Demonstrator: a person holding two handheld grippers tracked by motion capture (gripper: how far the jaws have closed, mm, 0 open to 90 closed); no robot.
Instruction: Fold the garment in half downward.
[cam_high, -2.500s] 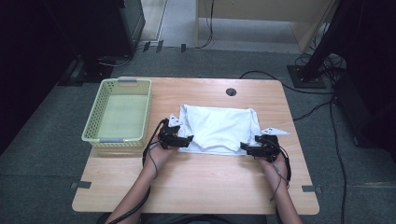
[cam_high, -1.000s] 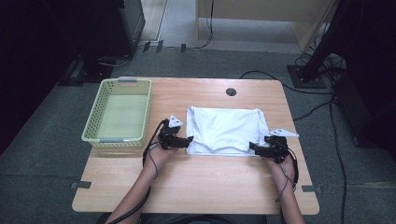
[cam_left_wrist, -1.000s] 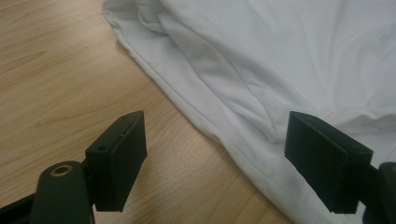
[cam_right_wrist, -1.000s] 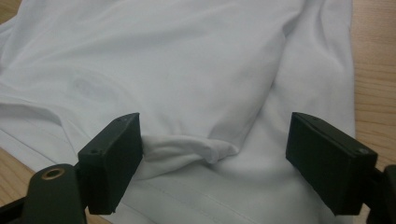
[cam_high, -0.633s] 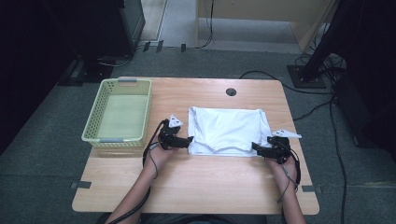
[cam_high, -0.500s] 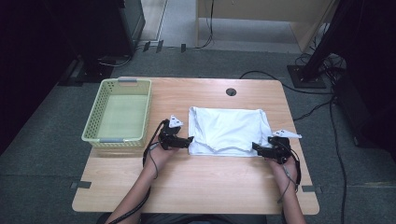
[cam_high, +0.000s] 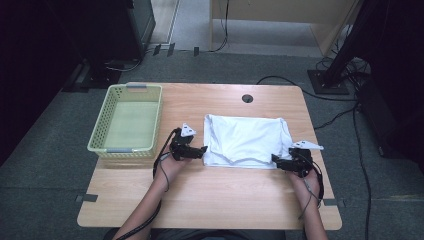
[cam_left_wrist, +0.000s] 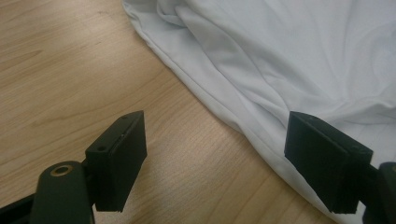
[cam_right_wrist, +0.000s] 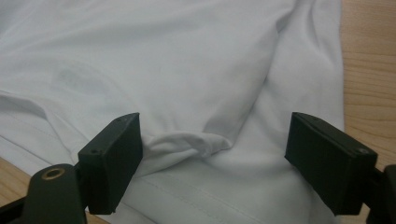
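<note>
A white garment (cam_high: 247, 141) lies flattened mid-table, apparently readied for folding. The left gripper (cam_high: 196, 150) and right gripper (cam_high: 278, 160) flank its near corners, jaws spread and holding nothing; a green basket (cam_high: 100, 136) waits alongside.

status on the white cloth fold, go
Left gripper and right gripper open, at the near corners of the white cloth. Cloth flat on the table, nothing gripped. Green basket off to the left, out of the way.
</note>
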